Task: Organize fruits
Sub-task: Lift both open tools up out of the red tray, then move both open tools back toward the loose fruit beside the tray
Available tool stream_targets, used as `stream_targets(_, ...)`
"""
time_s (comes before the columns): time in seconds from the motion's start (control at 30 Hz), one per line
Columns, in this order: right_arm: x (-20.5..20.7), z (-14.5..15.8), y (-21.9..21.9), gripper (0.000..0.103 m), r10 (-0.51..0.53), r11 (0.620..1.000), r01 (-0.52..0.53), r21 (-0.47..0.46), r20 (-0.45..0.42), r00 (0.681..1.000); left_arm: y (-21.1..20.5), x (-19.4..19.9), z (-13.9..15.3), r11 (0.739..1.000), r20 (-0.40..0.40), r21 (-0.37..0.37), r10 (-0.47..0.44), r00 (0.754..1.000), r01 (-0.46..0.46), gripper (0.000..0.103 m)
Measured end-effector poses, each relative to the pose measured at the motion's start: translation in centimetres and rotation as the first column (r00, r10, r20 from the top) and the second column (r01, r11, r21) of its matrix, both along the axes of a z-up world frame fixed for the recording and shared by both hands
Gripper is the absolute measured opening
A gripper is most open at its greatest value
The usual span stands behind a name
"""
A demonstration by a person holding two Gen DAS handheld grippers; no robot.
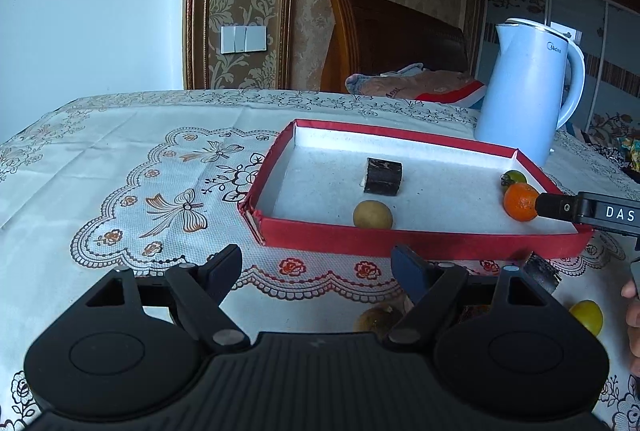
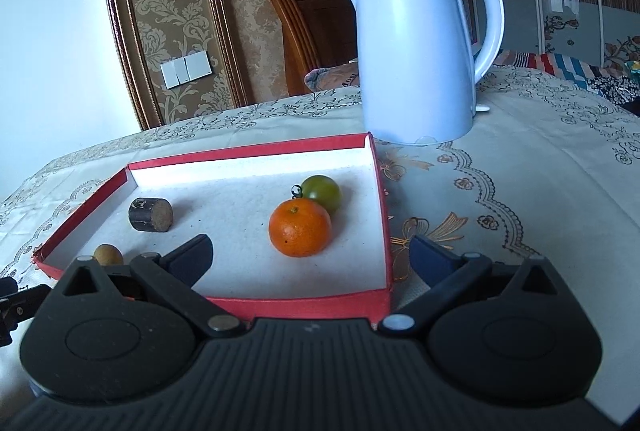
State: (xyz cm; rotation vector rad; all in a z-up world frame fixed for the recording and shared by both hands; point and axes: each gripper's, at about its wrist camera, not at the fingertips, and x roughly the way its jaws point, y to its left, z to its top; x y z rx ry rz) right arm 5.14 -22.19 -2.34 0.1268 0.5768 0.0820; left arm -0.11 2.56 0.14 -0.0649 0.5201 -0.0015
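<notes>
A red tray with a white floor [image 1: 420, 241] [image 2: 248, 301] lies on the table. In it are an orange tangerine [image 1: 520, 202] [image 2: 300, 228], a green tomato [image 1: 513, 178] [image 2: 322, 192], a tan round fruit [image 1: 373, 215] [image 2: 108, 255] and a dark cut cylinder [image 1: 383, 176] [image 2: 151, 214]. My left gripper [image 1: 318, 269] is open and empty in front of the tray's near wall. My right gripper [image 2: 310, 257] is open over the tray's right front corner, the tangerine just ahead between its fingers; its finger [image 1: 556, 207] touches the tangerine in the left wrist view.
A pale blue kettle [image 1: 524, 91] [image 2: 420, 39] stands behind the tray's right corner. On the cloth near me lie a yellow fruit [image 1: 587, 317], a brownish fruit [image 1: 376, 319] and a dark cylinder piece [image 1: 542, 271]. A bed with clothes lies beyond the table.
</notes>
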Motion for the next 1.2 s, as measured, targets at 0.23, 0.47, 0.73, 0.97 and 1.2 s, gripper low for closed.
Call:
stream_targets(0.23, -0.7, 0.0, -0.9, 0.103, -0.015, 0.999, 0.016, 0.042, -0.017, 1.0, -0.3, -0.8, -0.5, 0.998, -0.024, 0.039, -0.037, 0.999, 0.038, 0.082)
stream_targets(0.47, -0.6, -0.1, -0.9, 0.103, -0.016, 0.999, 0.017, 0.037, -0.025, 1.0, -0.8, -1.0, -0.8, 0.995, -0.044, 0.064, -0.072, 0.996, 0.075, 0.082)
stream_targets(0.73, -0.6, -0.2, -0.9, 0.103, -0.017, 0.999, 0.018, 0.035, -0.03, 0.999, -1.0, -1.0, -1.2, 0.992, -0.074, 0.072, -0.098, 0.992, 0.103, 0.091)
stream_targets(0.97, -0.6, -0.2, -0.9, 0.103, -0.017, 0.999, 0.018, 0.035, -0.028, 0.999, -0.6, -1.2, -1.7, 0.988, -0.123, 0.095, -0.109, 0.986, 0.121, 0.091)
stream_targets(1.2, -0.7, -0.2, -0.6, 0.103, -0.013, 1.0, 0.014, 0.021, -0.028, 1.0, -0.8, -0.4, -1.8, 0.988, -0.137, 0.11, -0.093, 0.986, 0.109, 0.091)
